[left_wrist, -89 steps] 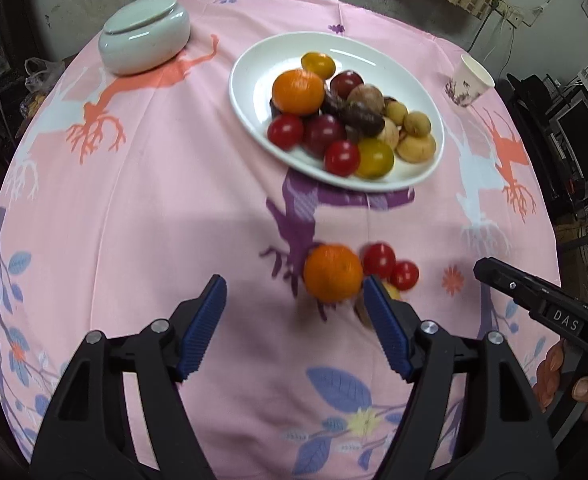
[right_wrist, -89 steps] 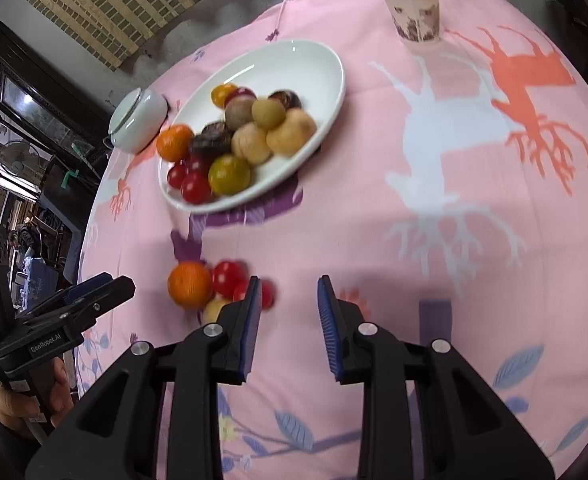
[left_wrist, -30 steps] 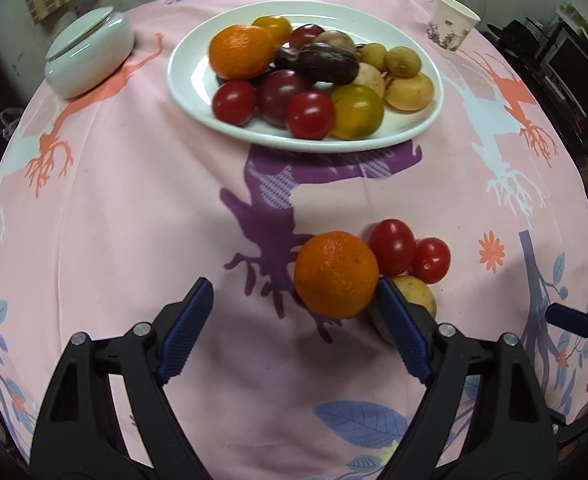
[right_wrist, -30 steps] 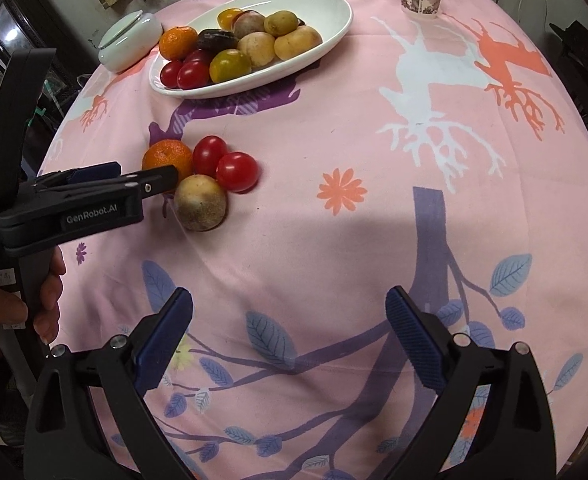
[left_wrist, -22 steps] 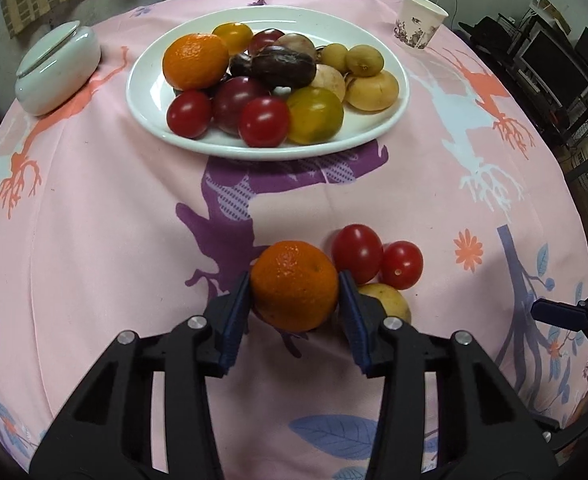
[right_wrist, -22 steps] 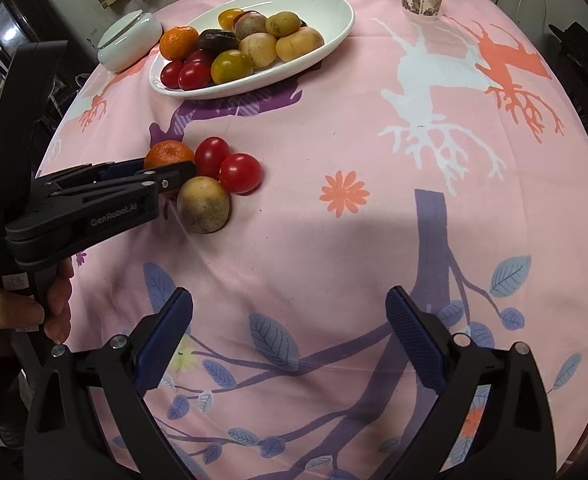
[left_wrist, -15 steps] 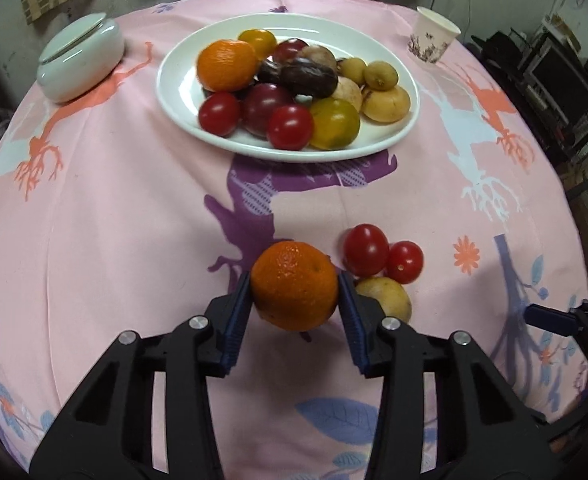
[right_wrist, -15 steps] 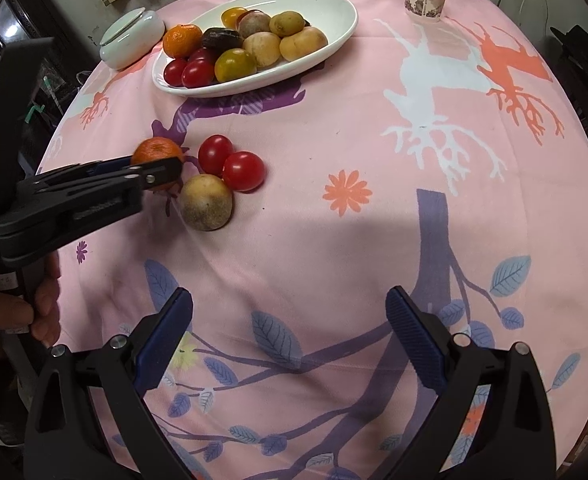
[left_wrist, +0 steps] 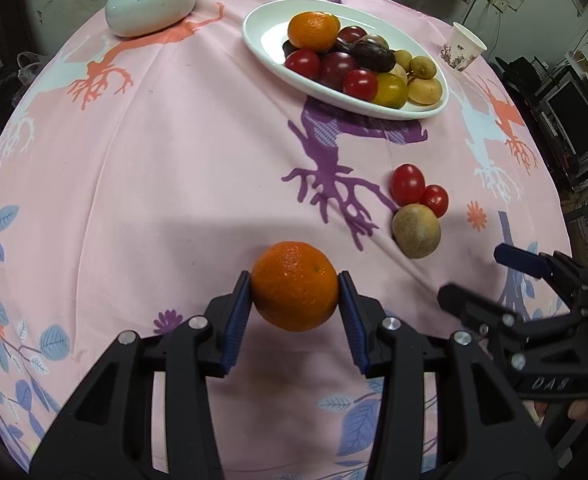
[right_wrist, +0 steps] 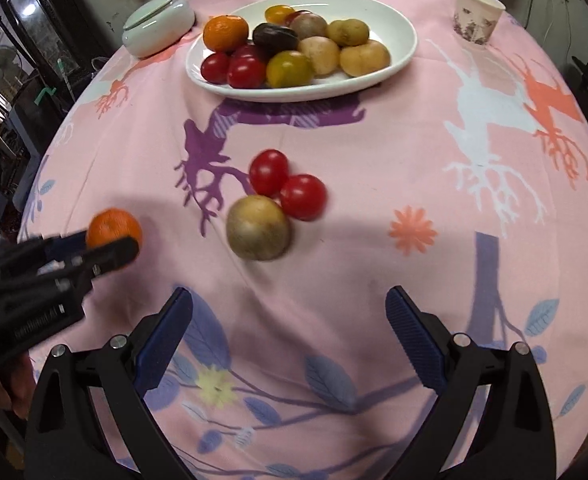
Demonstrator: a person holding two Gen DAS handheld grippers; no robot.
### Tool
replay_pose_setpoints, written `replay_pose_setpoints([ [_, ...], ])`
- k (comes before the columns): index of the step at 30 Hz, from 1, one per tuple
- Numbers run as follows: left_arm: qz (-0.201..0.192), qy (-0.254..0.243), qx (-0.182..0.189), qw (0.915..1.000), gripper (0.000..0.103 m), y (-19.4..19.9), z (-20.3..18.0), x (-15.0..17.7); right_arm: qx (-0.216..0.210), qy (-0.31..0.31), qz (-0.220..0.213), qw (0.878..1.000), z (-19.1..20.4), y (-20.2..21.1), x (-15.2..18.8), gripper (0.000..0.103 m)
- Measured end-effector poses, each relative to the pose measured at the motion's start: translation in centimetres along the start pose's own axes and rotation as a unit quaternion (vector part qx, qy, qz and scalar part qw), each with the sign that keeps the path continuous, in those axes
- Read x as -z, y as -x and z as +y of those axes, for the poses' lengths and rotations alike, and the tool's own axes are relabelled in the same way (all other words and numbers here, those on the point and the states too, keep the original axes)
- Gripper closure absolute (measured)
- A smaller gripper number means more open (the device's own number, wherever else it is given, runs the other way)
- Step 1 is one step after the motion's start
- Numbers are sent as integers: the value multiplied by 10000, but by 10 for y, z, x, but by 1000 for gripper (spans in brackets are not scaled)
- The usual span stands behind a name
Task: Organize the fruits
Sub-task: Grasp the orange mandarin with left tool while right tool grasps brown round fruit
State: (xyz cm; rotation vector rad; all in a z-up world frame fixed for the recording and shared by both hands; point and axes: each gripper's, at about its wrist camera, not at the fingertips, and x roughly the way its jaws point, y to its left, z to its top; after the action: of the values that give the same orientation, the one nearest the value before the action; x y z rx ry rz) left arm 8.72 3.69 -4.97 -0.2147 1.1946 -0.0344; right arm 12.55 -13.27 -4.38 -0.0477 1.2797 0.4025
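While my left tool (left_wrist: 294,305) pinches the orange (left_wrist: 294,291) between both pads above the tabletop (left_wrist: 173,168), my right tool (right_wrist: 288,334) gapes wide, gripping nothing. At its twelve o'clock a brown fruit (right_wrist: 258,227) touches two red tomatoes (right_wrist: 285,184); farther, the fruit plate (right_wrist: 390,52).
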Motion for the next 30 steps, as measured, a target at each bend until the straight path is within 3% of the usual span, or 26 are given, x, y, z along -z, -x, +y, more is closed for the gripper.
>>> replay_pose_setpoints([
  [4, -3, 53, 25, 10000, 59, -1, 6, 2, -144, -109, 94, 9998, 5, -8, -11, 25],
  [10, 12, 117, 58, 9999, 59, -3, 12, 4, -212, -339, 319, 9987, 6, -25, -20, 40],
  [17, 68, 173, 52, 9998, 59, -7, 14, 6, -52, -137, 349, 9993, 19, -39, -27, 57],
  [18, 76, 171, 51, 9998, 59, -7, 13, 6, -18, -73, 308, 9995, 20, -39, -28, 63],
  [30, 4, 42, 68, 10000, 59, 0, 3, 2, -250, -248, 146, 9993, -11, -4, -18, 66],
])
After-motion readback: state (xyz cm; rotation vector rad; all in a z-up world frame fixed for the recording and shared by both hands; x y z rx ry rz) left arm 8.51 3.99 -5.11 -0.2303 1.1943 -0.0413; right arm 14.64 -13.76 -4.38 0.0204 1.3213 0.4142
